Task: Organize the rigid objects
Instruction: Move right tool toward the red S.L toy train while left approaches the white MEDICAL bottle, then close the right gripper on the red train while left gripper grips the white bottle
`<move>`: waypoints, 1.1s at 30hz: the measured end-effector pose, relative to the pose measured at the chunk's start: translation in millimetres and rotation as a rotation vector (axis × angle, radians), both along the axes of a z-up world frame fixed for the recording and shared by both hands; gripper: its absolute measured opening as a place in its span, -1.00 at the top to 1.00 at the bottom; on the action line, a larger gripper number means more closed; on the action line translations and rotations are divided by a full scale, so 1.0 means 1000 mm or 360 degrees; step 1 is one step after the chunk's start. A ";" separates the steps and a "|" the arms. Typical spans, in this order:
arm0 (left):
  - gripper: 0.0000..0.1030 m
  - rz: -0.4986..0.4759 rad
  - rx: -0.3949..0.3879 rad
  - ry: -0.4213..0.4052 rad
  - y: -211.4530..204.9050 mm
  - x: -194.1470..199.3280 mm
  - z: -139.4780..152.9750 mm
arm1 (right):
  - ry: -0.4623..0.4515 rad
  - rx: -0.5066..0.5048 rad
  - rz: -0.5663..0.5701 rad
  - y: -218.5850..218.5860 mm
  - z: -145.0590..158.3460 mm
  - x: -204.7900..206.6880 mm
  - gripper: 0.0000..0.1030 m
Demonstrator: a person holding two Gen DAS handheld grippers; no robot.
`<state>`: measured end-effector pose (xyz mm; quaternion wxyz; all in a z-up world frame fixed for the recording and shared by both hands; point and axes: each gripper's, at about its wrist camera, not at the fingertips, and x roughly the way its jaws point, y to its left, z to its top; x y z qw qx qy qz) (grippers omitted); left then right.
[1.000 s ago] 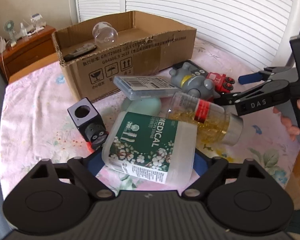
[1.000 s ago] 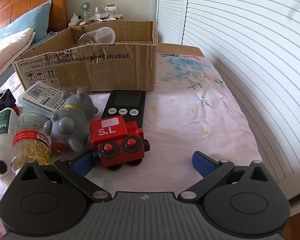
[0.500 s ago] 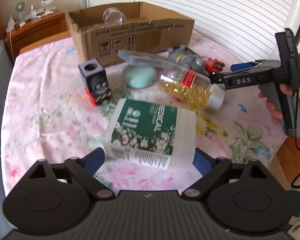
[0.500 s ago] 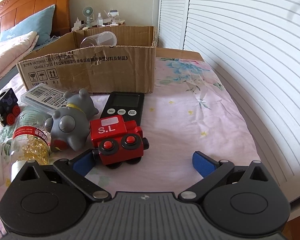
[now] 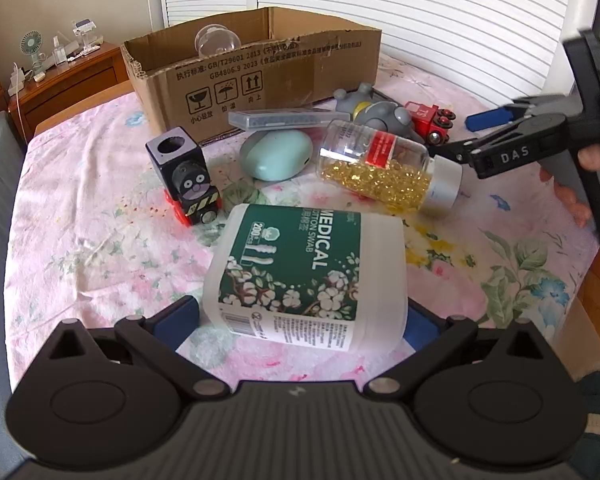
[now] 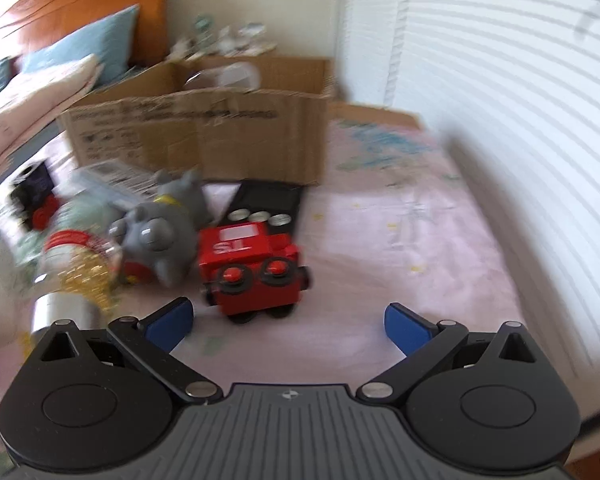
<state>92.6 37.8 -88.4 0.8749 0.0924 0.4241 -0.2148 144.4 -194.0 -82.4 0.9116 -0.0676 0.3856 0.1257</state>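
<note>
Left gripper (image 5: pixel 300 318): jaws opening, swab box (image 5: pixel 308 276) lying between on bed (image 5: pixel 80 240). Right gripper (image 6: pixel 286 322): jaws apart, nothing inside, red train (image 6: pixel 252 268) just ahead. Only right view shows black timer (image 6: pixel 266 204).

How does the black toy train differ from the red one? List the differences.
The black toy train stands alone left of the pile with a face on its front; the red toy train bears a white label and sits against the grey figurine. Black has red wheels; red has black ones. Both are blocky and rest on the floral sheet.
</note>
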 end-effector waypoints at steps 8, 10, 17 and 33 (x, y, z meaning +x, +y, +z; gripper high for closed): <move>-0.99 0.0023 -0.0011 -0.0019 0.000 0.001 -0.001 | 0.0012 0.0003 0.0324 0.012 -0.001 0.018 -1.00; -0.99 0.0020 -0.0010 -0.0016 0.000 0.001 -0.001 | 0.0022 0.0000 0.0356 0.012 0.000 0.024 -1.00; -0.99 0.0010 -0.0005 -0.0009 0.000 0.003 -0.001 | 0.0011 -0.0018 0.0450 0.006 0.005 0.024 -0.79; -0.98 0.0024 0.0010 0.0024 -0.004 0.004 0.000 | 0.0033 -0.0061 0.0365 -0.016 0.015 -0.005 -0.18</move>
